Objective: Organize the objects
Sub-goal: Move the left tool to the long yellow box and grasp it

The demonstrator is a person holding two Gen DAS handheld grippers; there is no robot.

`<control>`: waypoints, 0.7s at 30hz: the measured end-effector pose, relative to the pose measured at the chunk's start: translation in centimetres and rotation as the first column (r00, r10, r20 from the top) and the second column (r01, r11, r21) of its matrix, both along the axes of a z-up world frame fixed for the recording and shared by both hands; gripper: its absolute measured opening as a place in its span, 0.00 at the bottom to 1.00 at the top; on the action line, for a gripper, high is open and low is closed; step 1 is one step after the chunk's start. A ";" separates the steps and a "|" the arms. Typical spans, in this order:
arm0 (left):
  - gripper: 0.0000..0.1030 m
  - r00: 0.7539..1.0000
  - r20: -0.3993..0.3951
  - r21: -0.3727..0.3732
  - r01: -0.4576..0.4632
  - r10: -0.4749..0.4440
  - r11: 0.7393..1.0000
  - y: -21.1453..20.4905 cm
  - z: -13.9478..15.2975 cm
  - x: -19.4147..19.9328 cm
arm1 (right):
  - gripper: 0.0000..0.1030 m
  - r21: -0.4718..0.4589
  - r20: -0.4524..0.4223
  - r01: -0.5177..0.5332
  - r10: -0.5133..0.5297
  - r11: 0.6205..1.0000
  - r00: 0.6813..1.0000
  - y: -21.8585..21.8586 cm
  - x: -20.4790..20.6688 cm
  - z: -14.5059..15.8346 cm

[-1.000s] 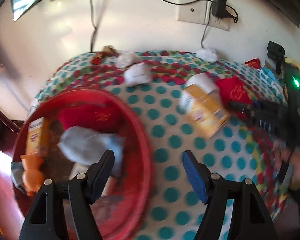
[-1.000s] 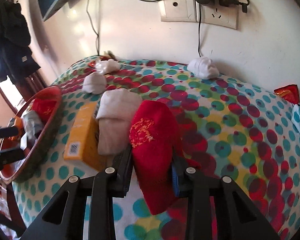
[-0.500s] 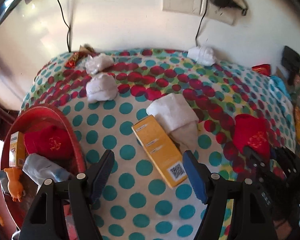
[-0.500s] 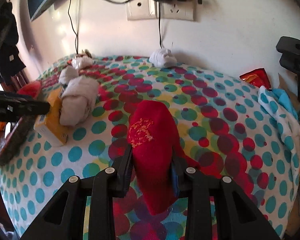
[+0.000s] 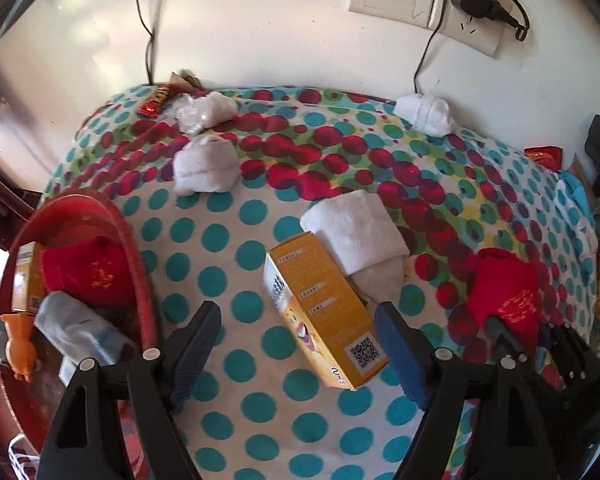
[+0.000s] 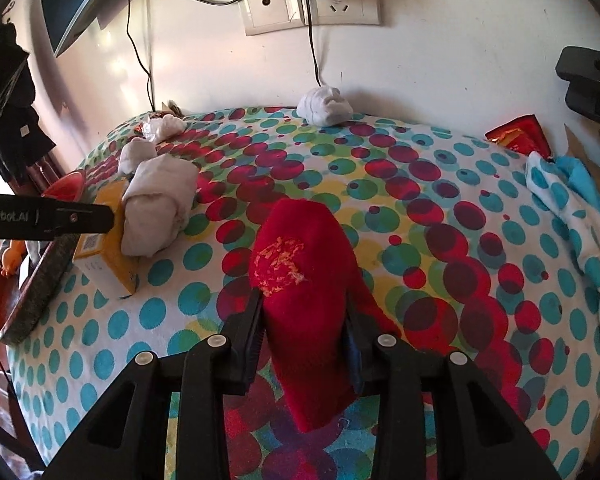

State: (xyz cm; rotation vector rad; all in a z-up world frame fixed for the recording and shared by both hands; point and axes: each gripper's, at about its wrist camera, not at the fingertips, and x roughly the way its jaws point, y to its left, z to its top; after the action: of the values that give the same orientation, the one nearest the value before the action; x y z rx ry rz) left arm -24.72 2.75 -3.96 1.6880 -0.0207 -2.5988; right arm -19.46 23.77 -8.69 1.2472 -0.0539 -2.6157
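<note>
4 things already sit in the red basin: a red sock, a grey roll, a small yellow box and an orange toy. Left on the dotted cloth: yellow carton, white folded sock touching it, 3 white bundles near the wall, plus snack packets; so I'd judge approx half done. Left gripper jaws are opening, wide apart, astride the carton w/o pressing it. Right gripper pinches a 2nd red sock, jaws opening slightly but pads are on the fabric. Readable: "Robot.AI", start cut off, on left gripper's finger in the right view; QR code on carton, other print too small.
</note>
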 end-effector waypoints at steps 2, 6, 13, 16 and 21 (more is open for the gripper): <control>0.80 1.000 0.000 -0.007 -0.003 0.003 1.000 -0.2 0.2 0.1 | 0.33 0.002 0.000 -0.001 0.001 1.000 1.000 0.1 0.0 0.0; 0.80 1.000 0.022 0.035 -0.010 0.009 0.999 -0.3 -0.1 -0.1 | 0.33 0.003 0.001 0.002 -0.002 1.000 1.000 0.1 -0.1 0.0; 0.78 0.998 0.064 0.047 -0.029 0.026 0.998 0.7 -1.6 0.4 | 0.33 0.001 0.003 0.007 -0.007 1.000 1.000 -0.1 -0.4 -0.1; 0.66 0.998 0.057 0.060 -0.028 0.025 0.998 0.3 -2.0 0.5 | 0.33 -0.005 0.003 0.009 -0.009 1.000 1.000 0.0 -0.2 -0.1; 0.41 0.996 0.090 0.097 0.008 -0.017 0.995 0.1 -2.8 0.6 | 0.33 -0.021 0.006 0.017 -0.016 1.000 1.000 0.2 -0.6 -0.2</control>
State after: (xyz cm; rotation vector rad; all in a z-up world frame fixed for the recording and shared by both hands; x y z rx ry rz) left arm -24.10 2.86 -6.73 1.8426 0.0926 -2.5690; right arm -20.09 23.96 -8.87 1.2534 -0.0925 -2.6186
